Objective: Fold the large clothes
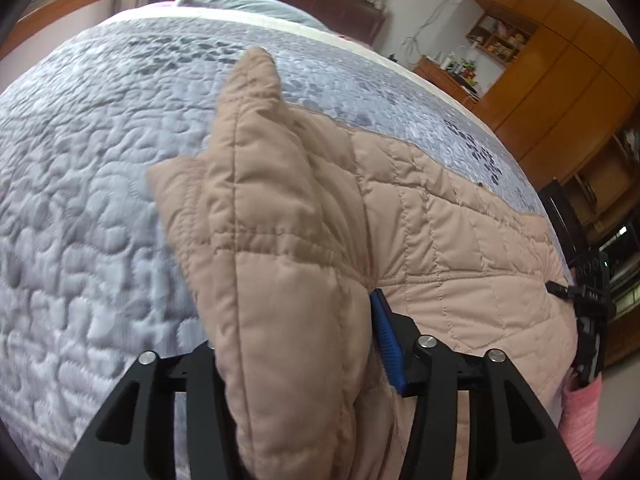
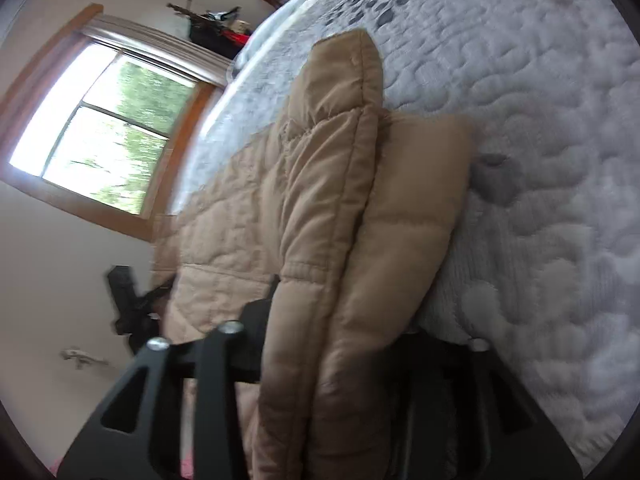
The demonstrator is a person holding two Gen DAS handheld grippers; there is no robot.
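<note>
Left wrist view: both grippers, left gripper (image 1: pixel 304 360) and right gripper (image 2: pixel 332 344), clamp the beige quilted coat (image 1: pixel 420 216) over the bedspread (image 1: pixel 100 152).

Grey quilted bedspread (image 1: pixel 100 184) covering bed, wooden wardrobe (image 1: pixel 560 92) beyond far corner, wood-framed window (image 2: pixel 100 136) on wall.

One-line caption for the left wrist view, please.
Left gripper clamps a bunched edge of the tan quilted coat above the grey-blue bedspread.
</note>
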